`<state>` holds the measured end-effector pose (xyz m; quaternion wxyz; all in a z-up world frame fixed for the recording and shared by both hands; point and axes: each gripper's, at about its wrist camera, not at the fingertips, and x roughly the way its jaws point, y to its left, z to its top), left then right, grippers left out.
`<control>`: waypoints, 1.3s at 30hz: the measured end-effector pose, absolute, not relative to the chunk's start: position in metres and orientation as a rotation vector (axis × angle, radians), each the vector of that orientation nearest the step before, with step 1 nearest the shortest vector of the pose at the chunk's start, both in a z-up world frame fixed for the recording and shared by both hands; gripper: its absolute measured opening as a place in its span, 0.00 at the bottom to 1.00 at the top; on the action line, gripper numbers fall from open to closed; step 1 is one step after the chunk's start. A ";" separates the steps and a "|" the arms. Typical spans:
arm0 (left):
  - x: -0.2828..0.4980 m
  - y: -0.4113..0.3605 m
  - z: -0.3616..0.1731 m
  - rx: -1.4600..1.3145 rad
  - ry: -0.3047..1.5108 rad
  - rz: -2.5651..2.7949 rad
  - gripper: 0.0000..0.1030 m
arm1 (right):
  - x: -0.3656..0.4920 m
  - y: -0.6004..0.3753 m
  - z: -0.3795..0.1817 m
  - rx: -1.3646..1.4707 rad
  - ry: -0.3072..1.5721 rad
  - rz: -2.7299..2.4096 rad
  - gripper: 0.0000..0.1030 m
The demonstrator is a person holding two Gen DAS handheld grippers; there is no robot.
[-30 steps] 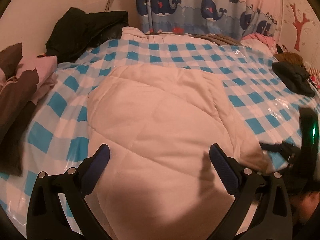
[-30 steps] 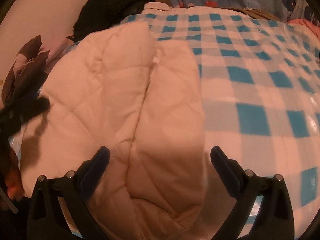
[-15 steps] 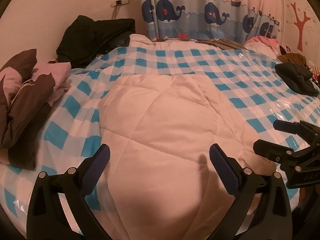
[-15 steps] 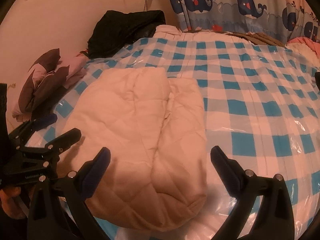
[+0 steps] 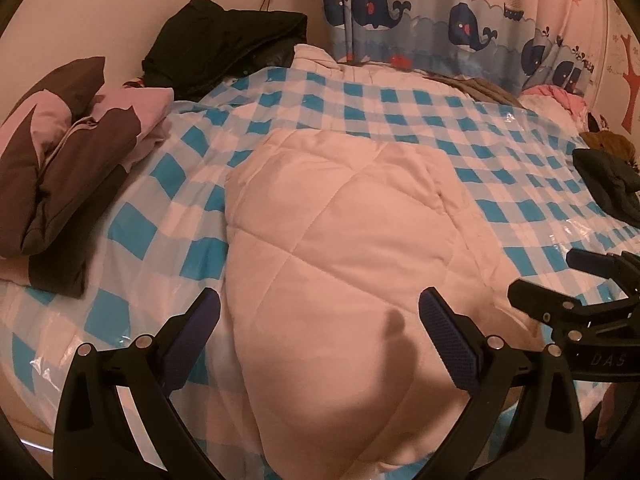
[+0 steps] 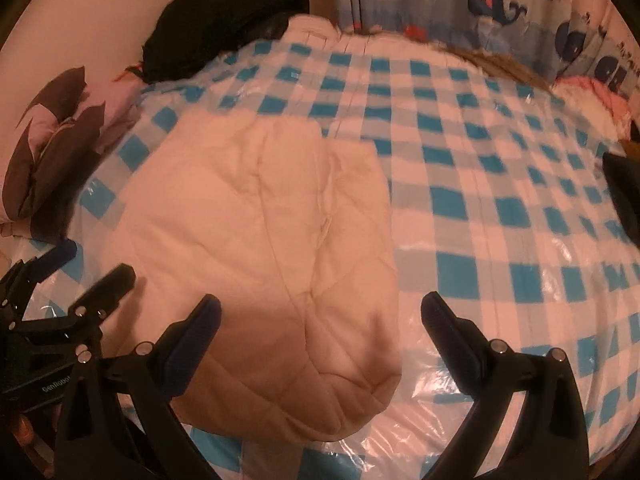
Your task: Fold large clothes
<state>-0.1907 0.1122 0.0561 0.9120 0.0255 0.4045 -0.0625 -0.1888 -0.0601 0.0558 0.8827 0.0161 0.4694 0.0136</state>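
A cream quilted padded garment [image 5: 352, 248] lies folded into a compact bundle on the blue-and-white checked bed cover [image 5: 500, 152]; it also shows in the right wrist view [image 6: 256, 248]. My left gripper [image 5: 320, 328] is open and empty, held above the bundle's near end. My right gripper [image 6: 320, 332] is open and empty, above the bundle's near right corner. Each gripper shows at the edge of the other's view: the right gripper's fingers [image 5: 552, 304] and the left gripper's fingers [image 6: 104, 284].
A folded brown-and-pink garment [image 5: 68, 160] lies at the left edge of the bed. A black garment [image 5: 224, 52] is heaped at the back left by the wall. Dark clothes [image 5: 612, 188] lie at the right edge. A whale-print curtain [image 5: 440, 28] hangs behind.
Both grippers have drawn back and up from the bundle, so more of the bed shows. Both stay open. The bundle has not moved.
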 end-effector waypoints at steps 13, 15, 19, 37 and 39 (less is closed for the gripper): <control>-0.190 0.114 0.056 0.059 0.854 -0.106 0.92 | -0.194 -0.052 0.058 -0.016 0.978 0.019 0.93; -0.190 0.114 0.057 0.057 0.855 -0.108 0.92 | -0.194 -0.051 0.059 -0.022 0.973 0.012 0.93; -0.190 0.114 0.057 0.064 0.852 -0.107 0.92 | -0.193 -0.055 0.061 -0.022 0.965 -0.008 0.93; -0.173 0.128 0.046 0.048 0.891 -0.061 0.92 | -0.162 -0.105 -0.003 0.168 1.147 0.068 0.93; -0.174 0.124 0.046 0.061 0.888 -0.063 0.92 | -0.165 -0.108 0.000 0.154 1.139 0.073 0.93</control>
